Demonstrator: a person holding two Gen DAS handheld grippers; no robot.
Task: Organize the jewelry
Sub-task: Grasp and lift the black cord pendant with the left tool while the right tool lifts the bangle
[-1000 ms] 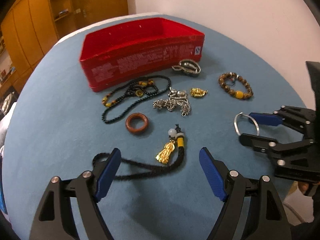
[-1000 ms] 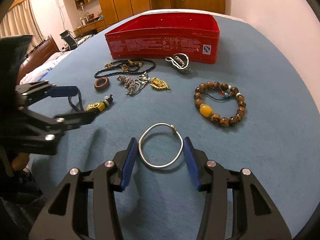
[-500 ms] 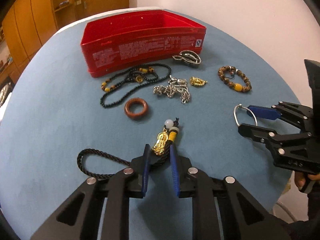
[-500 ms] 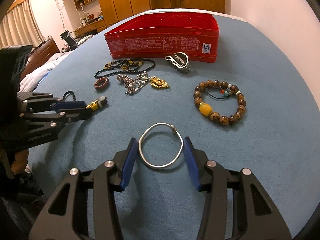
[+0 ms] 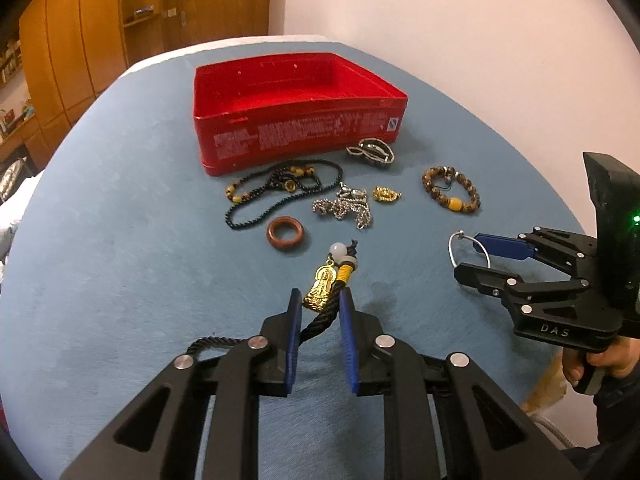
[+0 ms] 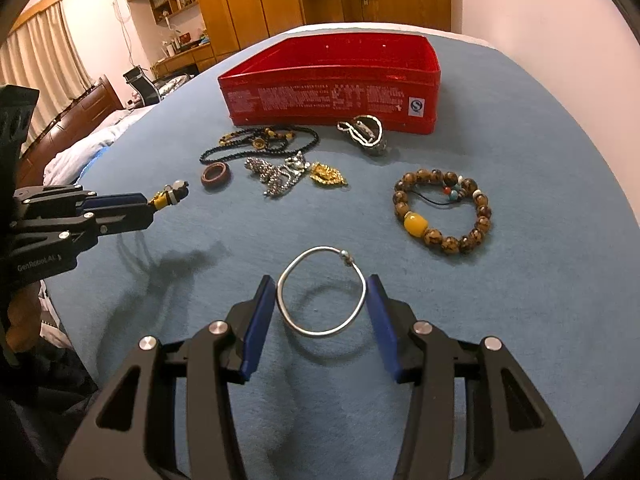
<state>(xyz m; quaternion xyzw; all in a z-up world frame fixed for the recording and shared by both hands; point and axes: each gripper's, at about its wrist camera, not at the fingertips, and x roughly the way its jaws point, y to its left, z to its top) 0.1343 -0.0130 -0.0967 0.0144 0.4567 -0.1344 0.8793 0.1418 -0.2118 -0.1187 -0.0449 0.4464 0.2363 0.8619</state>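
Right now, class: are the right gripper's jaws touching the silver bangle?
Touching. The right wrist view shows the right gripper with both jaws pressed against opposite sides of the silver bangle, and the bangle's shadow falls separately beneath it.

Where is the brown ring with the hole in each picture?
Left wrist view: the brown ring lies mid-picture, above the left hand-held gripper.
Right wrist view: the ring lies upper left of centre, beside the silver chain.
Shared landmark: the red box, behind the jewelry in both views.

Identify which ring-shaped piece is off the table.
The thin silver bangle, pinched between the right gripper pads with its shadow beneath. The brown ring and beaded bracelet lie flat.
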